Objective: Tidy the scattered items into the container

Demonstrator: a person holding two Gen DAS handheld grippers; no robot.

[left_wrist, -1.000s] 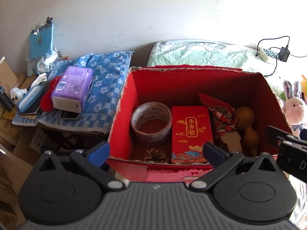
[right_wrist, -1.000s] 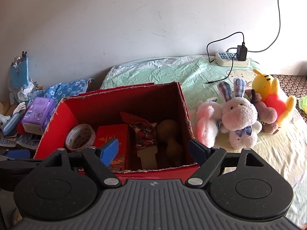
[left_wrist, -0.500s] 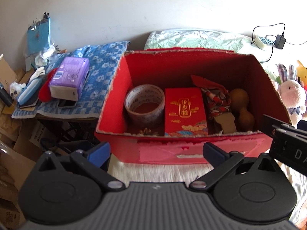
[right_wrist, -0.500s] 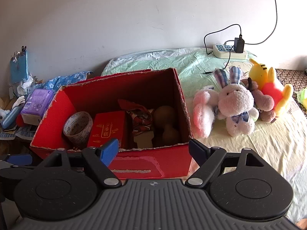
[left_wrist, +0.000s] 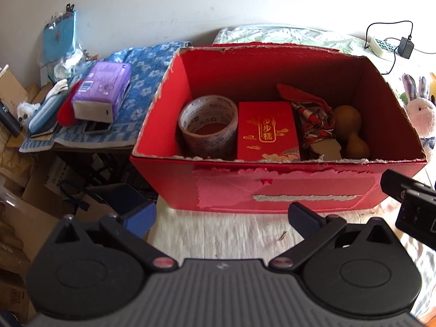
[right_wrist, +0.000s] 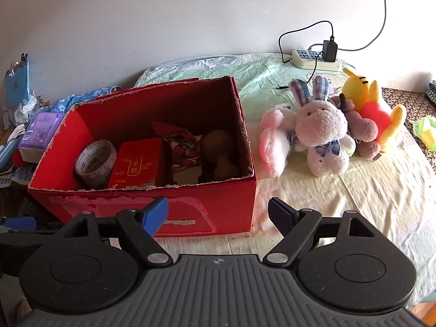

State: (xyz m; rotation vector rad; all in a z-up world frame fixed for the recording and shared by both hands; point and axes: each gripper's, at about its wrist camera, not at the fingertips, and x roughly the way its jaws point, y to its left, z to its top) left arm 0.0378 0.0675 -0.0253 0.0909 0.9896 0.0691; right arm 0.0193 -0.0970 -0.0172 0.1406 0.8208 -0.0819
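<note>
Since both sit empty, left gripper [left_wrist: 222,215]: jaws apart
right gripper [right_wrist: 218,212]: spread wide too
white bunny [right_wrist: 321,133]: soft, light; I'd pinch the body
red box [right_wrist: 226,204]: flimsy card

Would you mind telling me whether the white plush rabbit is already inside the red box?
No, the rabbit lies on the bed sheet to the right of the box, outside its walls, among the other plush toys.

Bed [right_wrist: 368,190] with red box [right_wrist: 226,204], plush toys [right_wrist: 321,125]
</note>
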